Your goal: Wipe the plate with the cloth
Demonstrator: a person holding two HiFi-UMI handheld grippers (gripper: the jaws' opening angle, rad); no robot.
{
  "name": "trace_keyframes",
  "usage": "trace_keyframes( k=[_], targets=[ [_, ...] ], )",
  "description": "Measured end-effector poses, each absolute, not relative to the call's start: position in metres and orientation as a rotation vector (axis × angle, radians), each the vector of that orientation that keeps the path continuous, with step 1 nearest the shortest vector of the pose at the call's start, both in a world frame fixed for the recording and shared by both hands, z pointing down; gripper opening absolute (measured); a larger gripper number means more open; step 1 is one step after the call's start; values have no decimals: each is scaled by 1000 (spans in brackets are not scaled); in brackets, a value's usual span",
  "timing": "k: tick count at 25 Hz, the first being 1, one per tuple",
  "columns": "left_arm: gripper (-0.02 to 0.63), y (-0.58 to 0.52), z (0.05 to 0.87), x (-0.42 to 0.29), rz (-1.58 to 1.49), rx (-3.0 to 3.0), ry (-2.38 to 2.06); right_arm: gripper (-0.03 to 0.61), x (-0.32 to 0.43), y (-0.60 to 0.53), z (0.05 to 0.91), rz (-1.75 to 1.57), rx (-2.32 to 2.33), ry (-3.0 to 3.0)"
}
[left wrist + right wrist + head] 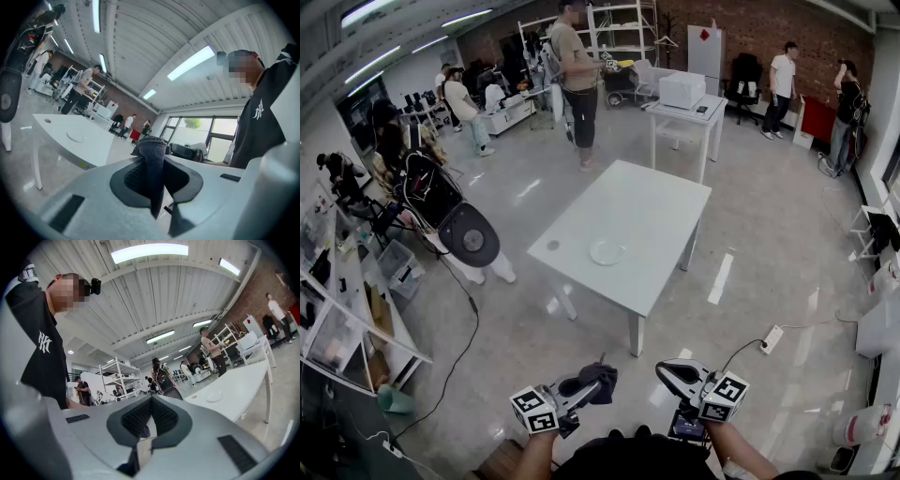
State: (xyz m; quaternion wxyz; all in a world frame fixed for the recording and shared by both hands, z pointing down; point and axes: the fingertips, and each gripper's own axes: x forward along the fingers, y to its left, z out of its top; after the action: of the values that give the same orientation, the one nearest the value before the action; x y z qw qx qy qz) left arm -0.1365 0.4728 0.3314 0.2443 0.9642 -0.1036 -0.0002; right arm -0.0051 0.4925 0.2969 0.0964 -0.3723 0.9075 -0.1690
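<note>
- Glossy grey workshop floor all round; the white rectangular table [661, 202] stands well ahead of both grippers.
- The round white plate [607, 251] sits towards the table edge nearest the grippers, far beyond the jaws.
- The dark grey knitted cloth [152, 161] is pinched in the left gripper [581, 388], a fold poking up past it.
- The right gripper [672, 373] is pressed together with nothing in it.
- Best play, I'd say: walk up, grip firm, lay the cloth flat on the plate.
</note>
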Motion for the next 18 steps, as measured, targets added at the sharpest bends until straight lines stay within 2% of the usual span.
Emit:
trace_keyframes(
  k=[8,18],
  targets=[
    [51,492,343,-153,31,2612,-261,5,-20,500,300,-507,-1116,2672],
    [51,486,341,-146,18,2630,-325,6,-4,500,298,-485,-1058,2651]
  ],
)
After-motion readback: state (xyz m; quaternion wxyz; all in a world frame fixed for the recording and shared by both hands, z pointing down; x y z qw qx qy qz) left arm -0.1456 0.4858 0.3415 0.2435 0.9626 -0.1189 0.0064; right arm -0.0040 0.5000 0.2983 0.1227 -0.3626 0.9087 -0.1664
